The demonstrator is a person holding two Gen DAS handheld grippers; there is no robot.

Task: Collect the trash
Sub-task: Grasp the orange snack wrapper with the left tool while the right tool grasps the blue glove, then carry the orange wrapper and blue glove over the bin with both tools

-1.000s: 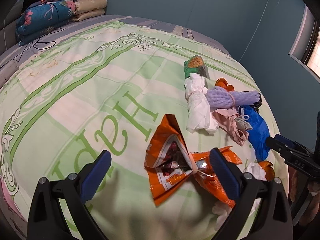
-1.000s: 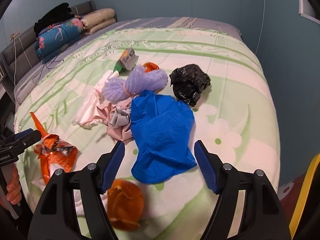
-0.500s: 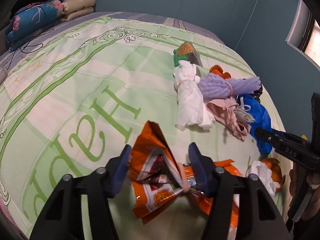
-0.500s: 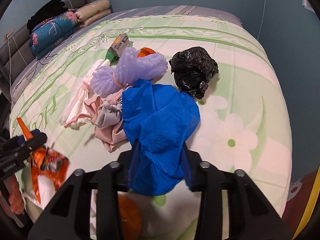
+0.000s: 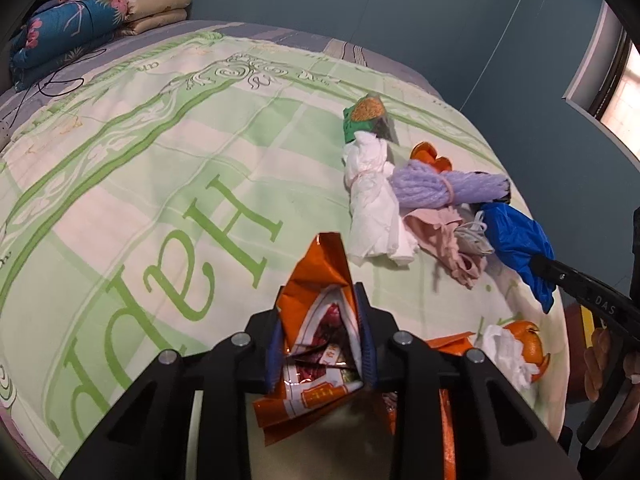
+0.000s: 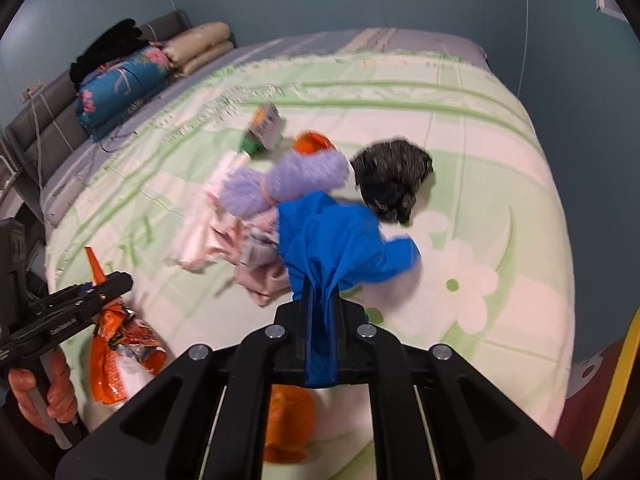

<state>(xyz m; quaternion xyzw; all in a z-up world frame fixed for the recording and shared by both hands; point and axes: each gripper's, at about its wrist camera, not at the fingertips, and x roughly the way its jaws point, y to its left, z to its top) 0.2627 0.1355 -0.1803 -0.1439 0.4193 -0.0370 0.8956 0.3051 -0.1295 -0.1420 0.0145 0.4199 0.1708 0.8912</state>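
My left gripper (image 5: 318, 332) is shut on an orange snack wrapper (image 5: 320, 280) at the bed's near edge; the wrapper also shows in the right wrist view (image 6: 120, 344). My right gripper (image 6: 320, 320) is shut on a blue plastic bag (image 6: 336, 240) and holds it raised off the bed. The blue bag also shows in the left wrist view (image 5: 516, 240). More trash lies beyond: a purple mesh roll (image 6: 284, 184), a black bag (image 6: 394, 178), pink cloth (image 6: 240, 252), a white bundle (image 5: 372, 208), a green packet (image 5: 364, 118) and orange peel (image 5: 528, 340).
The bed (image 5: 160, 152) has a green and white printed cover. Folded quilts and pillows (image 5: 88, 28) lie at the headboard, with a black cable (image 5: 60, 76) near them. Blue walls close in on the far and right sides. A yellow object (image 6: 616, 392) stands beside the bed.
Both grippers closed from wide open: the left onto the orange wrapper, the right onto the blue bag. The blue bag has been pulled up off the cover.
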